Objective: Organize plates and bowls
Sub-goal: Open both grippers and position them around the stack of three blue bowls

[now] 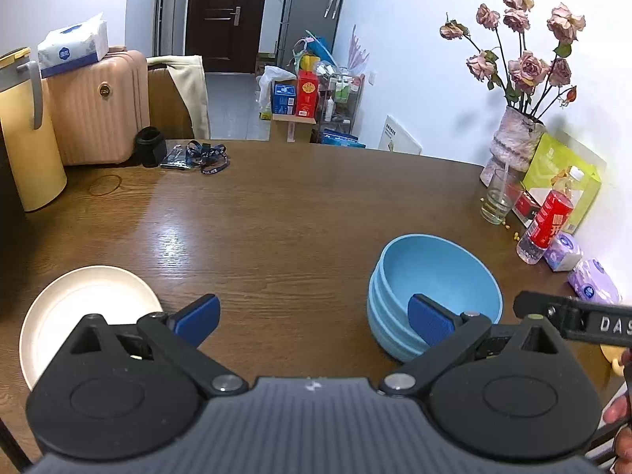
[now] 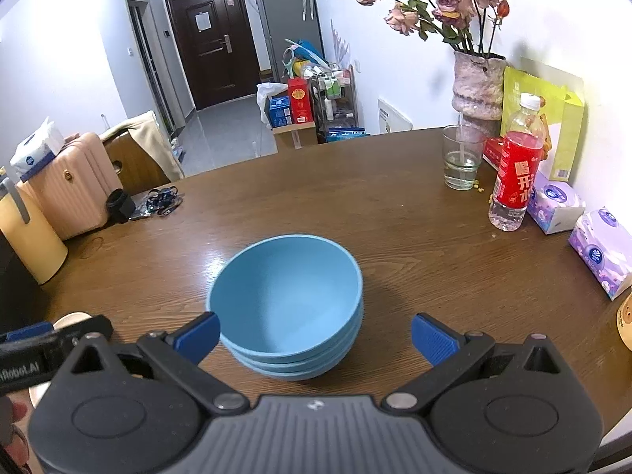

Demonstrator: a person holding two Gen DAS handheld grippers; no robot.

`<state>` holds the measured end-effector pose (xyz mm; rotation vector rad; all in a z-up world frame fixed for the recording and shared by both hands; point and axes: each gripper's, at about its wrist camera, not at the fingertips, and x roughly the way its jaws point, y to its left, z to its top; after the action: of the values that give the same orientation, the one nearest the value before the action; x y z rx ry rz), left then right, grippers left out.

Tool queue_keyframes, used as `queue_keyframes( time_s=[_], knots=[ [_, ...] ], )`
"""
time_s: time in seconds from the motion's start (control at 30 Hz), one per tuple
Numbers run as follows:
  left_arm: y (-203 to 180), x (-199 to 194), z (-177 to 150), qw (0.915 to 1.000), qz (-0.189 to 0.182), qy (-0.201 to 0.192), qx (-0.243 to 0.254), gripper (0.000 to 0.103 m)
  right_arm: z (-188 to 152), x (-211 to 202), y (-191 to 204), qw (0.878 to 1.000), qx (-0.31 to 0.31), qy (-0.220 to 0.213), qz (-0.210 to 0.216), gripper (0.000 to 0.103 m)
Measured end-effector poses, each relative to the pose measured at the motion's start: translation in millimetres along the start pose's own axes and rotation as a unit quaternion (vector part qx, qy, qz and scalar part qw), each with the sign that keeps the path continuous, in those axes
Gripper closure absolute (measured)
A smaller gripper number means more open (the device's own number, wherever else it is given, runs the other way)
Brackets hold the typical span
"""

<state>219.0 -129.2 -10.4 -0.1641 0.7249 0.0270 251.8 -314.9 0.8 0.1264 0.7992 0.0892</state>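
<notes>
Three blue bowls [image 2: 290, 304] sit nested in one stack on the brown wooden table [image 2: 395, 213]. My right gripper [image 2: 315, 335] is open wide, its blue pads either side of the stack's near edge and clear of it. In the left wrist view the same blue bowl stack [image 1: 432, 292] lies to the right, partly behind my right fingertip. A cream plate [image 1: 85, 308] rests at the near left, partly hidden by the left gripper's body. My left gripper [image 1: 314, 318] is open over bare table between plate and bowls, holding nothing.
Along the right edge stand a vase of dried roses [image 2: 476, 87], a glass [image 2: 460, 158], a red-labelled bottle [image 2: 515, 166], a green bag [image 2: 541, 114] and tissue packs [image 2: 600, 251]. A yellow kettle [image 1: 23, 134], a black cup [image 1: 150, 146] and lanyards [image 1: 205, 156] sit at the far left. A pink suitcase [image 1: 98, 106] stands beyond.
</notes>
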Motion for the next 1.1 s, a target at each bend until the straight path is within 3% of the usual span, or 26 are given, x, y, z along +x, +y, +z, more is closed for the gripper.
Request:
queue_keyframes(
  time_s=[0.67, 0.93, 1.1],
  knots=[
    [67.0, -35.8, -20.7, 0.9996, 0.018, 0.007, -0.022, 0.000, -26.9, -14.1, 67.2, 0.999, -0.024, 0.023, -0.001, 0.000],
    [75.7, -42.0, -36.7, 0.9995, 0.010, 0.026, -0.013, 0.000, -53.1, -23.3, 74.0, 0.999, -0.013, 0.043, -0.012, 0.000],
    [71.7, -43.3, -34.3, 0.9996, 0.018, 0.021, -0.008, 0.000, -51.6, -24.3, 65.1, 0.999, 0.004, 0.045, -0.007, 0.000]
  ],
)
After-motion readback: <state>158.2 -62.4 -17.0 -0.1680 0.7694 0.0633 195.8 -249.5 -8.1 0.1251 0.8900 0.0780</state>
